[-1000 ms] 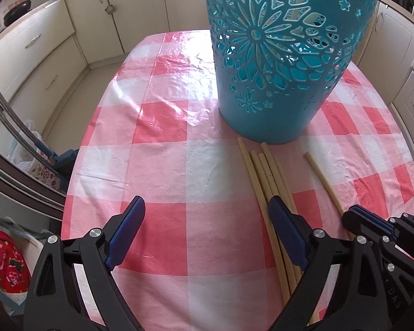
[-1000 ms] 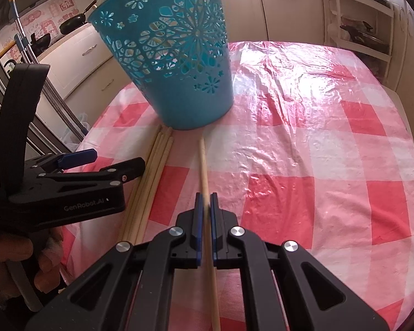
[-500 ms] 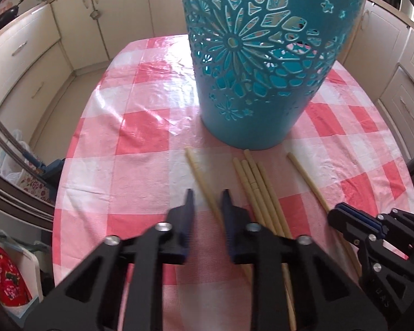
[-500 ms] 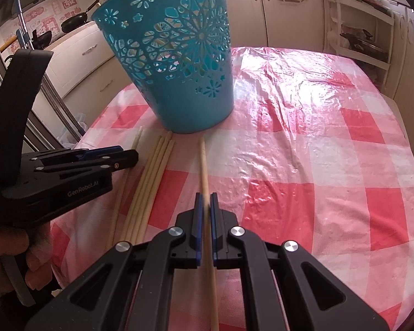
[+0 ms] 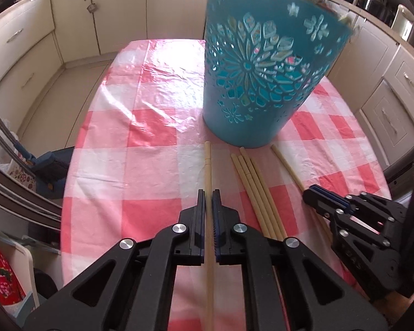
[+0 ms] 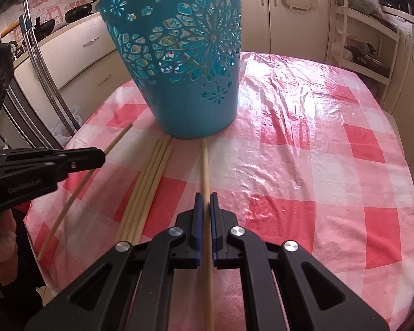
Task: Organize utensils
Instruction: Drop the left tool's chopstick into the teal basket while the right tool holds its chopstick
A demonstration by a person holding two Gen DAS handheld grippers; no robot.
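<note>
The teal basket (image 5: 262, 82) runs off the top edge in both wrist views, so its rim is only partly seen, blurred on the side far from the left hand-held gripper (image 5: 208, 195). What lies inside shows only as pale streaks through the cut-outs. The stick (image 5: 208, 171) pinched in that hand-held gripper passes behind its fingers and leaves the bottom edge; likewise the stick (image 6: 205, 171) in the right hand-held gripper (image 6: 204, 197), whose far end is blurred. The loose sticks (image 5: 255, 184) vanish under the left hand-held gripper's body, near ends unseen.
</note>
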